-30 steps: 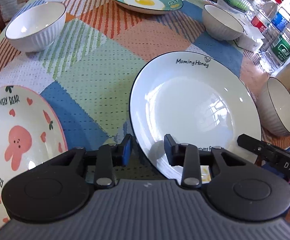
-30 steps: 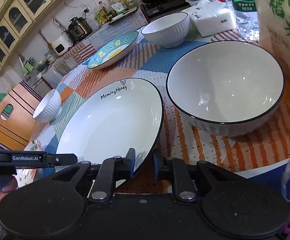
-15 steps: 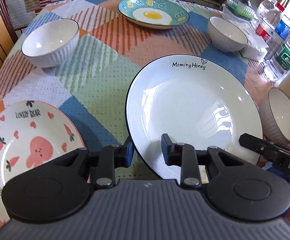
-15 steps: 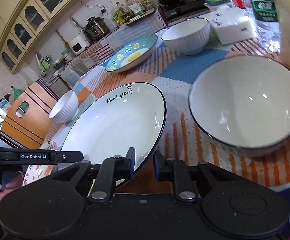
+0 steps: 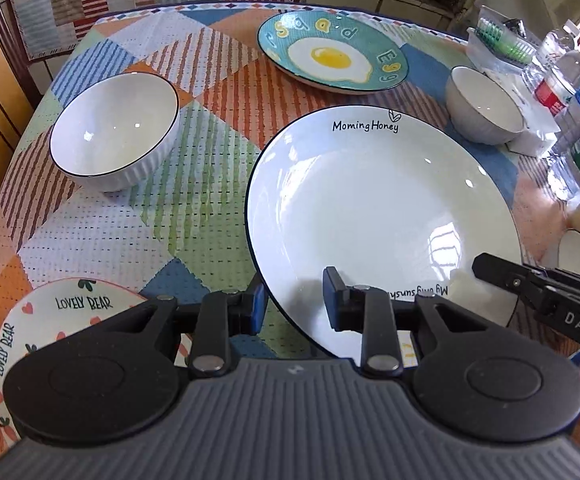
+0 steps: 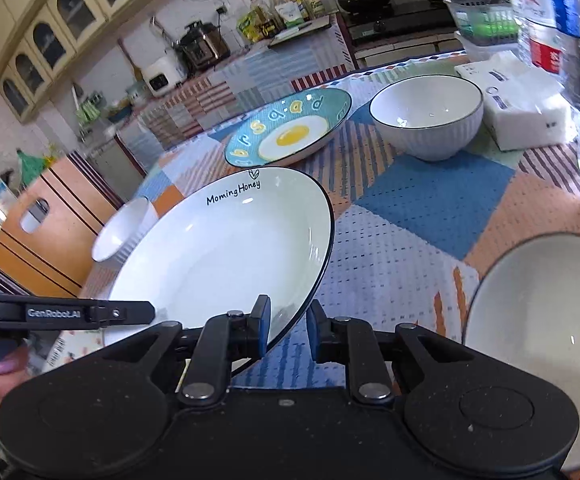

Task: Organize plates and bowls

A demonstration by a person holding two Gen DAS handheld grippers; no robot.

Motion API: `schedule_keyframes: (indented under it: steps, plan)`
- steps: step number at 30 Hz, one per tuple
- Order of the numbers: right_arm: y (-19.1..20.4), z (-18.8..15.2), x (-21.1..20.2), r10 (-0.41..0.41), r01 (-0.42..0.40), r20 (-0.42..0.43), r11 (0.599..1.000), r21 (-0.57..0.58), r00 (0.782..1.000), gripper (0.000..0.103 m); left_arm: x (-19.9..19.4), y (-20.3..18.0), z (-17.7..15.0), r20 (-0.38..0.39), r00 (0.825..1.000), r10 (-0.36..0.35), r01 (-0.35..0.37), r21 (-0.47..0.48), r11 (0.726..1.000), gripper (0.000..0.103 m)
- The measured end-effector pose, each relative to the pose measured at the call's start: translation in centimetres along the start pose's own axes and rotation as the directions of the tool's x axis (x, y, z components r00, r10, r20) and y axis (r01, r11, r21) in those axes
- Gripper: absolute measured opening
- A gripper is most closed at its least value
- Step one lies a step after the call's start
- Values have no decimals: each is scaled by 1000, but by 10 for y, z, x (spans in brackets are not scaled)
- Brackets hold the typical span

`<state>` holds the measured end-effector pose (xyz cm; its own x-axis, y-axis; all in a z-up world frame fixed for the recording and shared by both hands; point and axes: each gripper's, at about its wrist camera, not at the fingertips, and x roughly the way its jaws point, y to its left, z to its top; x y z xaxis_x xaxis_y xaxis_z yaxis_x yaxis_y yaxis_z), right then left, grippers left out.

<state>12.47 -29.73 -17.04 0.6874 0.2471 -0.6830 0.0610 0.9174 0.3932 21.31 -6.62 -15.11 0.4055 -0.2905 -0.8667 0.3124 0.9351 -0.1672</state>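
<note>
Bright daylight, plate (image 5: 382, 208) glare, perhaps blurred fisheye edges.

1. We see our left gripper (image 5: 292, 306) at 6 o'clock, its blue-padded jaws straddling the near rim of the white plate (image 5: 382, 216).
2. At 10 o'clock sits a white ribbed bowl (image 5: 114, 132).
3. The egg plate (image 5: 332, 54) lies at 12 o'clock.
4. A second bowl (image 5: 484, 110) rests at 2 o'clock, beside water bottles (image 5: 570, 92).
5. The bear plate (image 5: 50, 320) lies at 8 o'clock.

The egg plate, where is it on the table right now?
The egg plate sits at the far side of the table, just beyond the big white plate, with a white bowl to its right in the left wrist view.
</note>
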Motion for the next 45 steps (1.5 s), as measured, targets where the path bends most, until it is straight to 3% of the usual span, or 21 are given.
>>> schedule_keyframes:
  steps: [13, 24, 27, 29, 31, 34, 45]
  plan:
    - [1, 24, 42, -43, 41, -29, 998, -39, 999, 24, 32, 22, 15, -12, 999, -44, 44, -57, 997, 28]
    - [1, 25, 60, -144, 137, -52, 985, -108, 988, 26, 50, 21, 13, -74, 994, -75, 67, -106, 992, 27]
    - [14, 21, 56, -218, 208, -34, 961, -182, 975, 29, 48, 21, 13, -102, 992, -69, 55, -131, 990, 29]
    - [21, 22, 43, -256, 248, -26, 953, -173, 966, 45, 44, 26, 15, -120, 990, -72, 52, -160, 986, 29]
    - [19, 25, 24, -198, 196, -10, 976, -90, 980, 56, 37, 28, 17, -124, 991, -58, 37, -161, 986, 30]
    - [19, 28, 2, -133, 133, -12, 991, -29, 991, 58, 22, 28, 19, -122, 992, -22, 8, -121, 993, 32]
    - [52, 40, -63, -50, 49, -9, 993, -107, 999, 63, -57, 8, 16, -66, 998, -23, 26, 46, 999, 39]
